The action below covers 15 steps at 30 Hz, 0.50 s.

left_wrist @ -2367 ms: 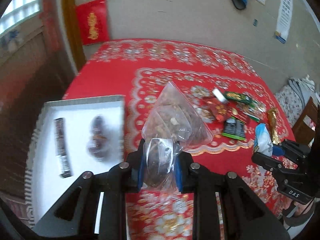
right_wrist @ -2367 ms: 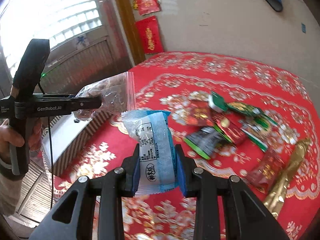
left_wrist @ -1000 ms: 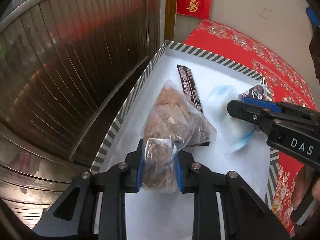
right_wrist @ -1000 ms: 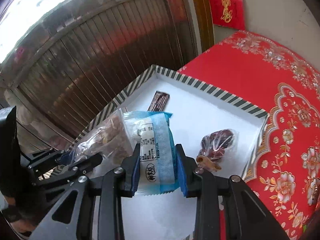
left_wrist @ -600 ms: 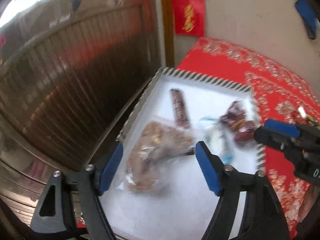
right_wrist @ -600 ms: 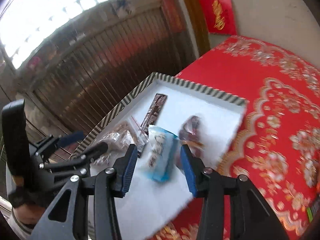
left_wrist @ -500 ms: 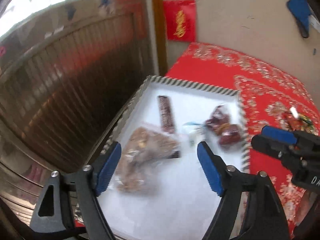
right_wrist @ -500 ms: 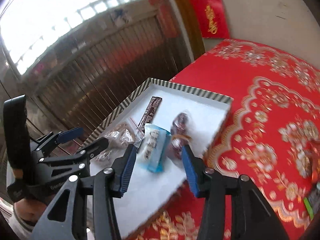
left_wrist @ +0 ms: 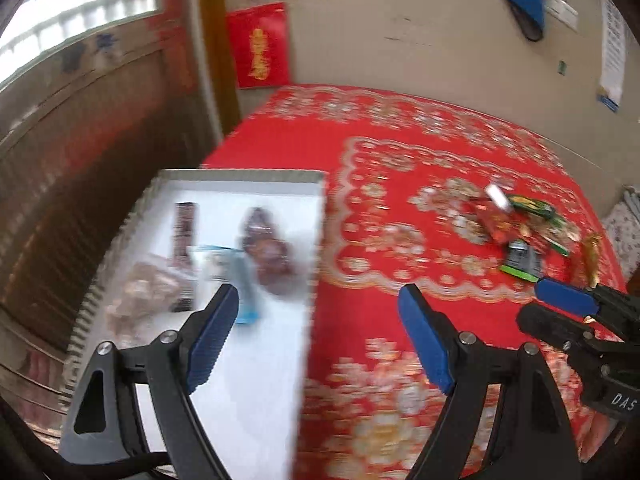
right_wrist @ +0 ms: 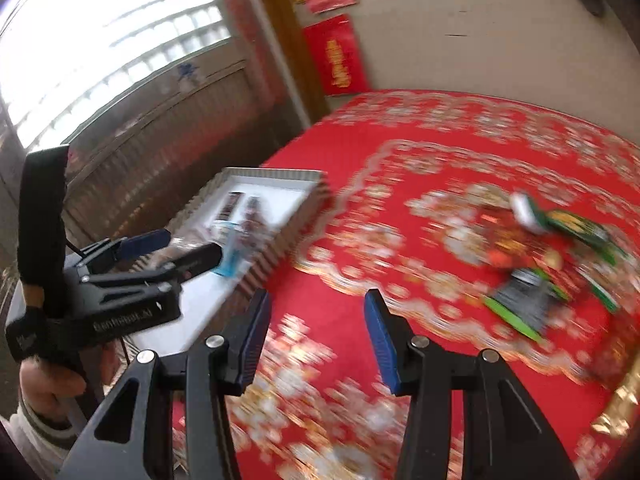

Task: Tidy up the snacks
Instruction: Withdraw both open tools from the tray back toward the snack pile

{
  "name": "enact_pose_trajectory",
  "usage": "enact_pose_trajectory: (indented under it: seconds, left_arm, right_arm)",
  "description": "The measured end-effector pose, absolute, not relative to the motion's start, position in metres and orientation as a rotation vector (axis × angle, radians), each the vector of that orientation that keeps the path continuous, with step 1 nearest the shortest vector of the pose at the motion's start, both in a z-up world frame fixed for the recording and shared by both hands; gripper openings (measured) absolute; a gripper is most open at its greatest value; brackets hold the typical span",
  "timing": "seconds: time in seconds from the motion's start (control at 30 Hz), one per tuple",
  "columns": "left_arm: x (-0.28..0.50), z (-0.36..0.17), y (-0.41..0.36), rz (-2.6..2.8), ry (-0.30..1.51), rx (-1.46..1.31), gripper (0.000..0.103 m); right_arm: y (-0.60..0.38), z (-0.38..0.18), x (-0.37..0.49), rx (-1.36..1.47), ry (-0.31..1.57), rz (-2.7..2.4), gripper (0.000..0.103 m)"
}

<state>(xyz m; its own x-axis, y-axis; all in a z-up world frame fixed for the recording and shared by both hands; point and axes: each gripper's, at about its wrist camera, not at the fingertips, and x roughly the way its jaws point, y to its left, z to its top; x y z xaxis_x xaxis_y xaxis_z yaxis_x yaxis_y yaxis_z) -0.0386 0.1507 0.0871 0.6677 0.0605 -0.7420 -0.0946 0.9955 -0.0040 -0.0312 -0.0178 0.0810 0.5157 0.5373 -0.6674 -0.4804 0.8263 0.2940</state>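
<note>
The left claw [left_wrist: 318,332] stands wide apart with nothing between its blue pads; its jaws have just been opening. Beyond its left finger lies the white tray [left_wrist: 240,178] with a striped rim, at the edge of the surface [left_wrist: 420,128], which is covered in a red cloth with gold flowers. Four snacks lie in the tray: a clear bag of brown pieces [left_wrist: 148,292] nearest the left finger, a blue-and-white packet [left_wrist: 234,276] just ahead of that finger's tip, a dark bar [left_wrist: 185,228] farther off, and a clear wrap of dark red fruit [left_wrist: 268,244] beside the packet. All are blurred, so whether they touch one another I cannot tell.

The right claw [right_wrist: 316,338] is also apart and empty, though less wide; its jaws have also just been opening. It hangs above bare red cloth, with the tray off to its left and ahead. Ahead and to its right lies a loose heap of snacks [right_wrist: 544,256] on the cloth: green, red and dark wrappers, smeared by motion. A gold-wrapped piece [right_wrist: 620,404] lies at the far right.

In the right wrist view the left claw sits to the left, over the near part of the tray, with a hand [right_wrist: 48,380] on its grip.
</note>
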Motion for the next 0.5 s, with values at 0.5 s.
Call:
enact_pose_trajectory:
  seconds: [0.5]
  left_arm:
    - [-0.022,0.089,0.039,-0.117,0.860,-0.002,0.082]
  right_arm:
    - [-0.166,0.105,-0.057,0.066,0.770,0.180,0.072]
